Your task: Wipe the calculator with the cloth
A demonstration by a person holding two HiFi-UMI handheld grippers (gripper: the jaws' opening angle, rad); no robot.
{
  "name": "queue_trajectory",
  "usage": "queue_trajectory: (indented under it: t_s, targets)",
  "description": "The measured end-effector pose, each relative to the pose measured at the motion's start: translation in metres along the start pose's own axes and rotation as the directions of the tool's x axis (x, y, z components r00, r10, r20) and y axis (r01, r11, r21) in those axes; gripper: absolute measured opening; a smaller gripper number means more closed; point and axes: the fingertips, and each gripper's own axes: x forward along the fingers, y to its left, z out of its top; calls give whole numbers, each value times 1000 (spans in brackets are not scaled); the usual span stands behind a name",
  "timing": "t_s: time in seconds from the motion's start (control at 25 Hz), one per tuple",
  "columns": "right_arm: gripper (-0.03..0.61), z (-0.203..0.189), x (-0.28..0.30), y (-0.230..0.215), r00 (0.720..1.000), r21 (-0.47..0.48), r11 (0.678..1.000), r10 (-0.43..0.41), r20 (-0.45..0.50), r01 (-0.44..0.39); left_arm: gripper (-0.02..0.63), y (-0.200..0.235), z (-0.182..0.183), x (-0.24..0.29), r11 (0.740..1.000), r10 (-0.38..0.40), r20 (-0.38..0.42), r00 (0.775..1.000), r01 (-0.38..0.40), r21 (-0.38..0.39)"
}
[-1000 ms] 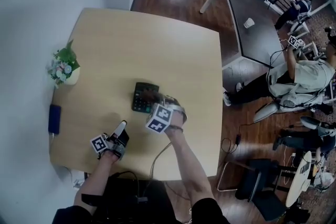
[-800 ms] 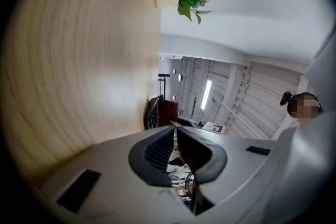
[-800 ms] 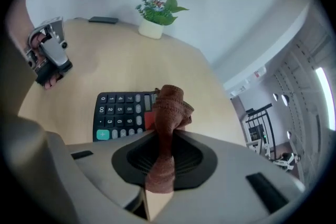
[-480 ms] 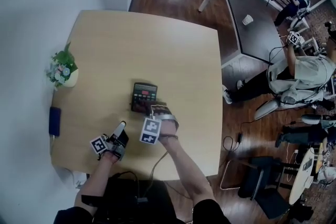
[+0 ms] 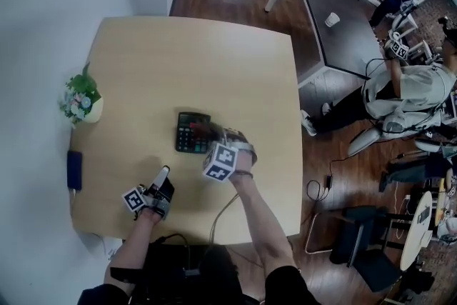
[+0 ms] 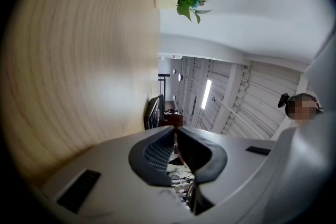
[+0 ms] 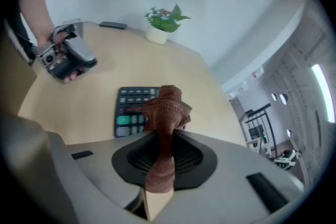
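A dark calculator (image 5: pixel 192 132) lies flat near the middle of the wooden table (image 5: pixel 193 61). In the right gripper view its keys (image 7: pixel 132 107) show just beyond the jaws. My right gripper (image 5: pixel 212 136) is shut on a brown cloth (image 7: pixel 164 113), which bunches out past the fingertips over the calculator's right side. My left gripper (image 5: pixel 165 174) rests on the table near the front left, shut with nothing between its pads, and points across the table towards the calculator (image 6: pixel 153 113).
A small potted plant (image 5: pixel 80 100) stands at the table's left edge, with a dark blue phone-like object (image 5: pixel 74 169) nearer me. Another table (image 5: pixel 335 18) with a white cup (image 5: pixel 333 19) stands to the right, and people sit beyond it.
My right gripper with the cloth drew back towards me off the calculator's near end, then moved forward again over its right side. The left gripper has stayed put.
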Motion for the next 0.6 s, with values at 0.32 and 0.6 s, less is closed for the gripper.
queue_trajectory:
  t_s: [0.32,0.6]
  targets:
    - [66,0,33,-9,1000,-95,995,-3,-22,1,20,0,-6,1,1000,13,-5,1000,-13,7]
    - [66,-7,1,87,993,-192,974,109,-49,-117,18,2,-1,-1,1000,16,-6,1000,-16,11]
